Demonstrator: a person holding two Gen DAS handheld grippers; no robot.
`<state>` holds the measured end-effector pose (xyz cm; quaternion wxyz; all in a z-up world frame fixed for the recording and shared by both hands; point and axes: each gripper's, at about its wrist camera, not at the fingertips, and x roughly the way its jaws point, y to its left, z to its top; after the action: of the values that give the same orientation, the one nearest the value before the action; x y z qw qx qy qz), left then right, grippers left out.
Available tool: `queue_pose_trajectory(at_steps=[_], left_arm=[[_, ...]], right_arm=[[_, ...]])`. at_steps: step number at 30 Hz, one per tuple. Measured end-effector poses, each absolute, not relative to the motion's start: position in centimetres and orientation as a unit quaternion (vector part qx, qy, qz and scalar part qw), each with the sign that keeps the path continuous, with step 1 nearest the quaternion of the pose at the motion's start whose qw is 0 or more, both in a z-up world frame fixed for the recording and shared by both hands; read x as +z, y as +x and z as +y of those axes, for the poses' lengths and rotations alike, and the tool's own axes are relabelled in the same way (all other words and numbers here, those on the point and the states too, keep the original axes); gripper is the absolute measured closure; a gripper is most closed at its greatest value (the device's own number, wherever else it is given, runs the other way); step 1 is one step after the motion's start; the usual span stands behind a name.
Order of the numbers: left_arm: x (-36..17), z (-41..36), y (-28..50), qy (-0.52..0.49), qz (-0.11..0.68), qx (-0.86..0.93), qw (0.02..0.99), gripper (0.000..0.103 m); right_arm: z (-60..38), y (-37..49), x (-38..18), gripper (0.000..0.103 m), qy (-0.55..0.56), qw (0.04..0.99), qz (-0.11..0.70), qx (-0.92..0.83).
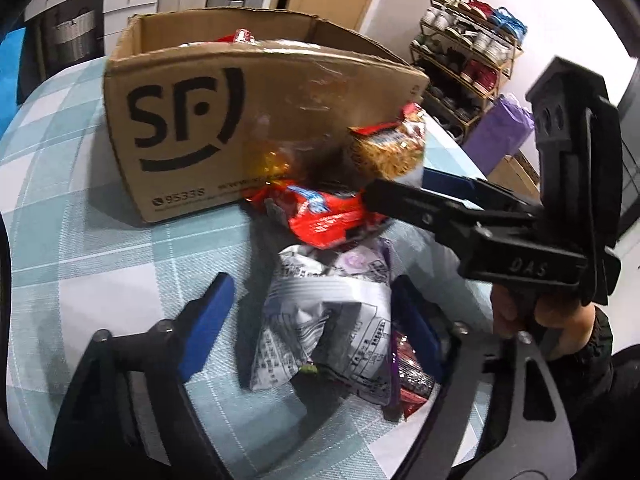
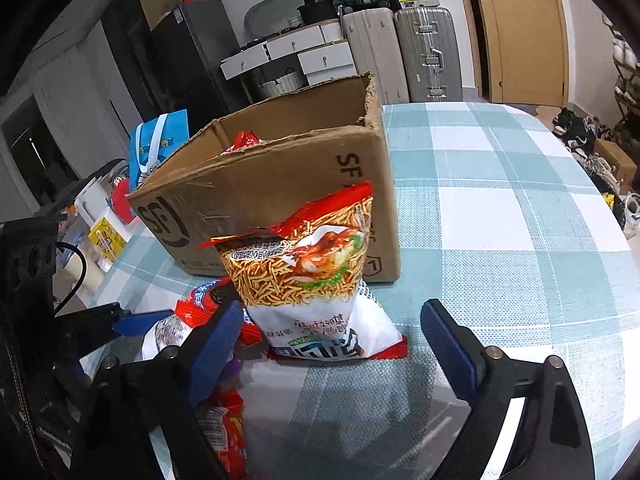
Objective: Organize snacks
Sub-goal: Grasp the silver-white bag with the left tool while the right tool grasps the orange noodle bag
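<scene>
Blue-padded fingers (image 1: 208, 320) of the left gripper (image 1: 312, 328) stand spread either side of a crumpled grey-white snack bag (image 1: 324, 320) on the checked tablecloth (image 1: 80, 240), not visibly pressing it, probably set to pinch it. Beyond at twelve o'clock sits the cardboard box (image 1: 224, 120), open-topped with snacks already inside — the likely destination. Rightward, the right gripper (image 2: 332, 344) gapes before a noodle packet (image 2: 308, 264) leaning on the box at twelve o'clock — untouched.
</scene>
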<state>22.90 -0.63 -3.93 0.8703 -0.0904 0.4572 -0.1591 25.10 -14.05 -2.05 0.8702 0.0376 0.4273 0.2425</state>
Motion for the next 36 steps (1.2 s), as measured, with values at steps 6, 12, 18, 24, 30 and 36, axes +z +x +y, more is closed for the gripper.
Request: queue_pose_trajectory(at_steps=[6,12,18,24,30,36], left_arm=[[-4.0,-1.5,22.3,-0.073,0.456,-0.168,0.871,0.050],[-2.8,-1.0,21.6,-0.062,0.438,-0.165,0.882,0.050],[-1.5,0.2,21.0,-0.077,0.421,-0.162,0.889,0.050],[-0.9,1.2,20.5,-0.086,0.415,-0.153,0.893,0.050],[-0.3,1.3,20.6,-0.091,0.404,-0.148,0.898,0.050],[0.5,2.2,20.5,-0.097,0.388,-0.140,0.906,0.050]], right_arm=[[-14.0,25.2,-2.2,0.019,0.054,0.871,0.422,0.245],[-14.2,25.1,-2.0,0.025,0.060,0.873,0.418,0.244],[-14.3,25.4,-2.5,0.027,0.058,0.873,0.423,0.235],[-14.2,25.3,-2.4,0.047,0.051,0.871,0.424,0.245],[-14.2,24.9,-2.0,0.059,0.040,0.875,0.414,0.246],[-14.9,24.5,-1.1,0.060,0.050,0.880,0.403,0.248]])
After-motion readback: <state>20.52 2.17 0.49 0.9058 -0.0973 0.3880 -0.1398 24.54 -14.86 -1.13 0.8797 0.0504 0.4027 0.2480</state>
